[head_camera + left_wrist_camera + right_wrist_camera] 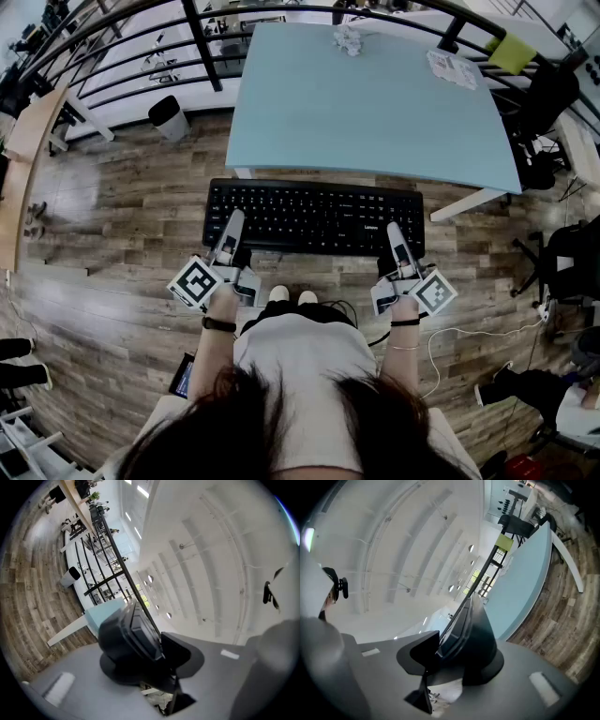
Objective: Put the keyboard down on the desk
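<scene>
A black keyboard [314,217] hangs level over the wooden floor, just short of the near edge of the light blue desk [375,103]. My left gripper [231,234] is shut on its near left edge and my right gripper [396,238] is shut on its near right edge. In the left gripper view the keyboard [136,630] shows edge-on between the pads, with the desk [101,613] beyond it. The right gripper view shows the same: the keyboard [464,620] is clamped edge-on, and the desk [520,588] lies past it.
A crumpled paper [349,39] and a printed sheet [452,67] lie at the desk's far side. A black railing [202,42] runs behind the desk, with a white bin [169,117] at its left. A dark chair [572,262] and a white cable [450,333] are at the right.
</scene>
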`<act>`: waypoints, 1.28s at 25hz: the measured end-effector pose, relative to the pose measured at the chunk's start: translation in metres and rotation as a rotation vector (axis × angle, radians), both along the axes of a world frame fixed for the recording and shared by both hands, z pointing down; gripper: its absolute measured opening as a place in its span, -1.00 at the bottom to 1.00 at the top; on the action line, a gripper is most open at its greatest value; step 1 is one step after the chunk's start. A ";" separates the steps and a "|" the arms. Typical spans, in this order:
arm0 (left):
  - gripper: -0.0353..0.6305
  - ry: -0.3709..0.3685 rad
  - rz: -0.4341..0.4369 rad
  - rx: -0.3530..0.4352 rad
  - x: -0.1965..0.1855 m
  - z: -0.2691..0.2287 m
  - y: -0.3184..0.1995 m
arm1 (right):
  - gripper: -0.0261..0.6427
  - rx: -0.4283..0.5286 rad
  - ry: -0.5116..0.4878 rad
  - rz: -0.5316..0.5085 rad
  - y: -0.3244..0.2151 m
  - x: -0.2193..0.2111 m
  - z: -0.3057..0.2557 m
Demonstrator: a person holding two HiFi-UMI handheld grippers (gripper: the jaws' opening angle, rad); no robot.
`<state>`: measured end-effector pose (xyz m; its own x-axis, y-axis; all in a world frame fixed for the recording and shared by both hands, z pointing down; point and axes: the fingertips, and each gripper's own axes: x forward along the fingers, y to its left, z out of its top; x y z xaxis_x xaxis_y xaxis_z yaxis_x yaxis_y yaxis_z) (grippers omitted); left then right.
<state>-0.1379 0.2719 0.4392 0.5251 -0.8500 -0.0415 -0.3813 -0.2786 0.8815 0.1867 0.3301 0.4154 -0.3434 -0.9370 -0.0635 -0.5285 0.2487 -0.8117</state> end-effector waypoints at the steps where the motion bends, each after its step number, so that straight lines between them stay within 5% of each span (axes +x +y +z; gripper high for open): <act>1: -0.43 -0.002 0.000 0.002 0.000 -0.001 0.001 | -0.54 0.002 -0.003 0.001 0.001 0.000 -0.001; 21: -0.43 -0.012 -0.037 0.004 0.003 0.012 -0.003 | -0.53 0.008 -0.006 -0.025 -0.012 0.006 0.013; 32: -0.43 0.002 -0.011 0.010 -0.010 -0.009 -0.168 | -0.53 0.010 -0.004 0.005 -0.169 -0.009 -0.007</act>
